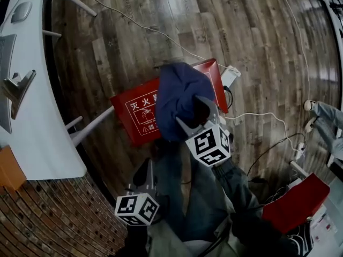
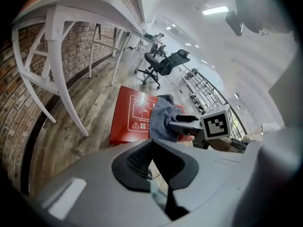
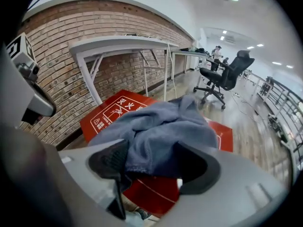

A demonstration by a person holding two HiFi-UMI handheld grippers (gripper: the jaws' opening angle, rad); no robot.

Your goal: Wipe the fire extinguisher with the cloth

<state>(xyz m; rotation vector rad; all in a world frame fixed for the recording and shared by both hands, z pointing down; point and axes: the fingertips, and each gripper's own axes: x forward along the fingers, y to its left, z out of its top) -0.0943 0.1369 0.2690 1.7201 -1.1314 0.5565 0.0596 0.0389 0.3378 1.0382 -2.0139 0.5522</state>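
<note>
My right gripper [image 3: 151, 162] is letting go, its jaws opening with the one blue cloth [image 3: 161, 126] bunched between them. Just under the cloth and ahead lies the one red fire extinguisher box [image 3: 113, 110], its long side running crosswise. My left gripper [image 2: 158, 160], released and empty, hangs farther back.

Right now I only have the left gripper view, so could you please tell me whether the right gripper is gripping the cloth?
Observer: No. The right gripper has its jaws opening, and the cloth lies between them on the red box.
Operator: Thank you. Is there anything else on the floor that I can't see?
Observer: Yes, a second red box lies off to the person's right.
Operator: Is there anything closer to the work?
Observer: A white cable trails over the floor just right of the box under the cloth.
</note>
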